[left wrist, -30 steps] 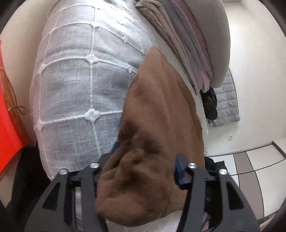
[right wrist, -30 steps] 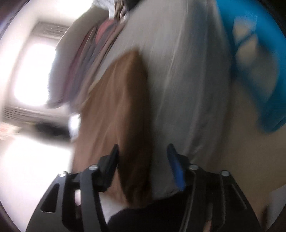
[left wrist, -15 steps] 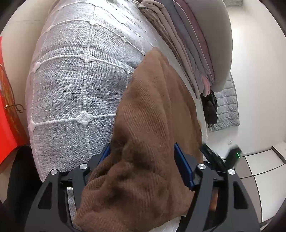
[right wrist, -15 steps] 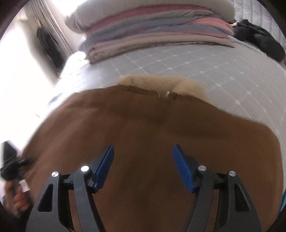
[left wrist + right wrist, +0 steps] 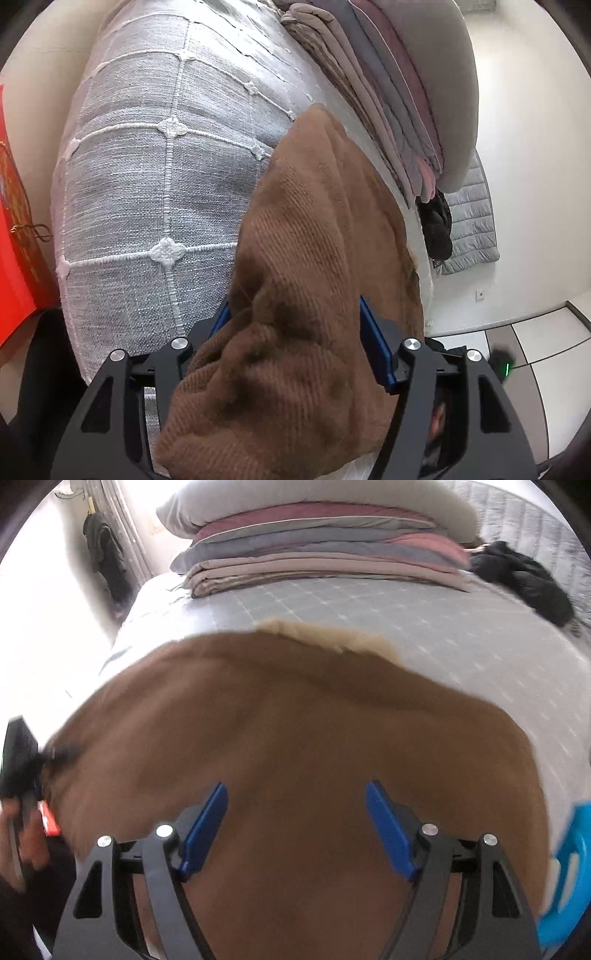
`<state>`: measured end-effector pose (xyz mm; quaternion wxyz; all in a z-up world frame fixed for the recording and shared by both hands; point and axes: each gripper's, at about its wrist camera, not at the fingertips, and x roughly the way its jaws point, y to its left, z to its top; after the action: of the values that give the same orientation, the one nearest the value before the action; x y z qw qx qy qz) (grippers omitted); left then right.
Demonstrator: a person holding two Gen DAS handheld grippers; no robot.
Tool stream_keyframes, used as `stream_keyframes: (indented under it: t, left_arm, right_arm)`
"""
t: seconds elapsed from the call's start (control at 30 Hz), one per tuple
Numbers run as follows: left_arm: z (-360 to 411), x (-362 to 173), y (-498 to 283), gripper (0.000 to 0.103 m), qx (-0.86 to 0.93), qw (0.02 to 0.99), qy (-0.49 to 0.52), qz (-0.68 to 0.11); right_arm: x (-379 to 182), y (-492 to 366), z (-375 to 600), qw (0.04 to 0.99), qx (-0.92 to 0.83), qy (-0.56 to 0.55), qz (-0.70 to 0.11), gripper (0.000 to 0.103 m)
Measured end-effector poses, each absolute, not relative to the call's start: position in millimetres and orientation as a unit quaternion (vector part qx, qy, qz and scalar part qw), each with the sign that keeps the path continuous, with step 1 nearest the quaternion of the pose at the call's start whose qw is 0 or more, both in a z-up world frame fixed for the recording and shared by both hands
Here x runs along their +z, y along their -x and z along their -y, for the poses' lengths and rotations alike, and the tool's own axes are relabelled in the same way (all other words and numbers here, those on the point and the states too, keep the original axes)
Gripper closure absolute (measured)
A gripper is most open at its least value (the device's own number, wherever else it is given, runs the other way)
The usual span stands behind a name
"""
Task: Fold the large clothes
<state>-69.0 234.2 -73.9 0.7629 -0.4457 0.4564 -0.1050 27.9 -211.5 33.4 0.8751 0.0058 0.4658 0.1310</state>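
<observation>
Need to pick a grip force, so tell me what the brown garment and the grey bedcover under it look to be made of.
Brown garment: soft, matte knit or fleece, judging by fine ribbed rows and a fuzzy nap; a cream pile lining shows at its far edge.
Grey bedcover: coarse woven cloth, perhaps linen or cotton, matte, with visible slubby threads and raised white stitched lines with rosettes.

The right claw (image 5: pixel 296 825) has been swung from a blurred sideways pass to face the brown garment (image 5: pixel 295 746) squarely, jaws spread. The bunched brown fabric (image 5: pixel 295 332) has been drawn nearer within the left claw (image 5: pixel 294 328).
</observation>
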Motion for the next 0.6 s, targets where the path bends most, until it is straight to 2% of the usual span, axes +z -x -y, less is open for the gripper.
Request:
stream_keyframes:
  t: [0.13, 0.23, 0.33, 0.43, 0.53, 0.6]
  left_arm:
    - [-236, -71, 75, 0.042, -0.107, 0.766, 0.45, -0.447]
    - [-237, -67, 83, 0.047, -0.109, 0.77, 0.454, -0.434]
    - [-234, -60, 84, 0.051, -0.108, 0.78, 0.445, -0.426]
    - [-234, -57, 84, 0.06, -0.108, 0.784, 0.442, -0.423]
    - [-232, -51, 84, 0.07, -0.115, 0.792, 0.435, -0.413]
    - [-230, -44, 84, 0.074, -0.12, 0.8, 0.426, -0.405]
  right_arm:
    - [5, 9, 206, 0.865, 0.1, 0.001, -0.493, 0.028]
    - [-25, 17, 179, 0.869, 0.062, 0.084, -0.484, 0.023]
    - [-6, 24, 189, 0.871, 0.047, 0.032, -0.488, 0.024]
    - [19, 54, 192, 0.898, 0.034, 0.024, -0.439, 0.023]
    - [-14, 54, 179, 0.877, 0.035, 0.048, -0.478, 0.019]
    - [-27, 54, 179, 0.887, 0.024, 0.054, -0.457, 0.013]
